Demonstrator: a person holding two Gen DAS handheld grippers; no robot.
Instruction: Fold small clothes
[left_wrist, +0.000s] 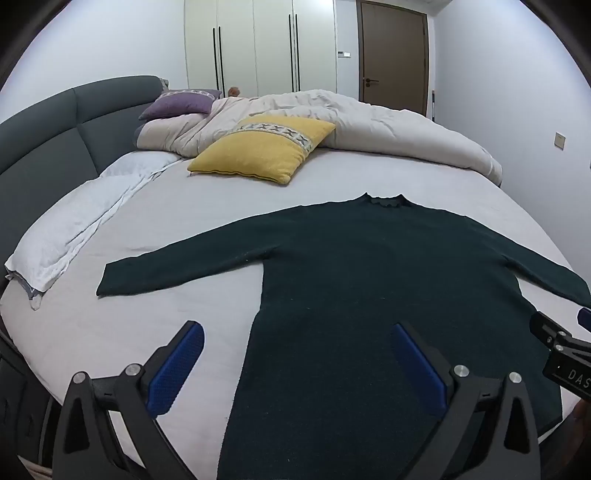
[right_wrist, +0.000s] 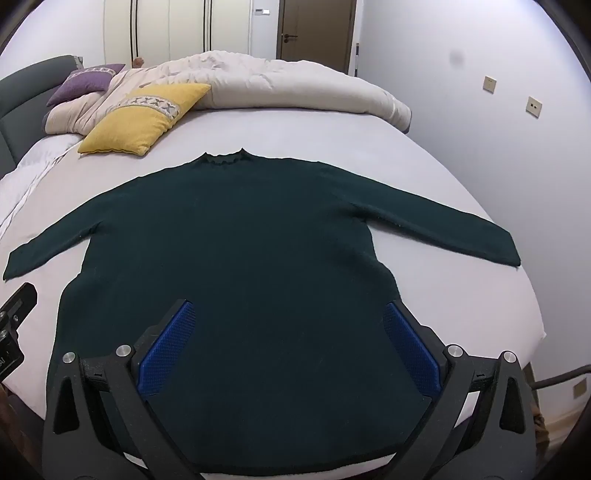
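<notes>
1. Sweater (right_wrist: 236, 266) lay flat on the bed (right_wrist: 424, 162), sleeves spread, collar far.
2. Left gripper (left_wrist: 297, 363) and right gripper (right_wrist: 286, 341) hovered over its hem, jaws wide, empty.
3. No fold looked made; everything remained.

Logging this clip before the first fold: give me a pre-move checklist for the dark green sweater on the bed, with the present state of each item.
1. Sweater spread flat, collar away from the person: ok.
2. Both sleeves stretched out to the sides, not tucked: ok.
3. Left gripper jaws open, holding nothing: ok.
4. Right gripper jaws open, holding nothing: ok.
5. Yellow pillow apart from the sweater: ok.
6. Hem lying flat at the near bed edge: cannot tell, hidden behind the grippers.
</notes>
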